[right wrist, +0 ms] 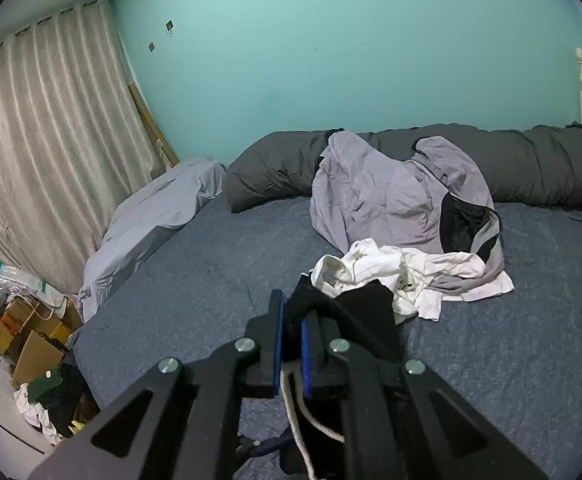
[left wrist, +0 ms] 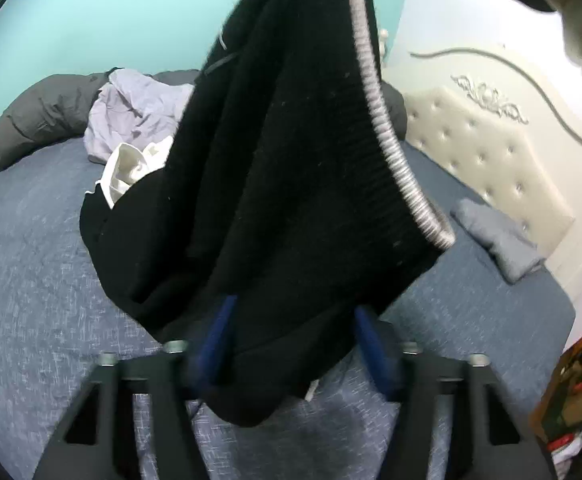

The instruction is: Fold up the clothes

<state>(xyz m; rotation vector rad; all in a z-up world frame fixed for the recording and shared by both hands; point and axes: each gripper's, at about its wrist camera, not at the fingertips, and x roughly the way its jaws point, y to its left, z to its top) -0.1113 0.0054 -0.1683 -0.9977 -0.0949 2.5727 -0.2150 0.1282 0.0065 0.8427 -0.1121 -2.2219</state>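
Note:
A black knit garment (left wrist: 291, 160) with a grey ribbed band (left wrist: 375, 112) hangs from above and fills the middle of the left wrist view. Its lower fold sits between the blue pads (left wrist: 219, 336) of my left gripper (left wrist: 295, 344), and the cloth touches both pads. In the right wrist view my right gripper (right wrist: 291, 340) is shut on a bunch of the same black garment (right wrist: 371, 312), low over the bed. A white cord (right wrist: 295, 412) trails down from between its jaws. The garment's upper end is out of frame.
The bed's blue sheet (right wrist: 171, 300) lies below both grippers. A heap of grey (right wrist: 391, 200) and white clothes (right wrist: 391, 276) lies behind the right gripper, before a dark duvet (right wrist: 531, 160). A folded grey item (left wrist: 495, 240) rests near the cream headboard (left wrist: 491, 140). Floor clutter (right wrist: 31, 340) lies left.

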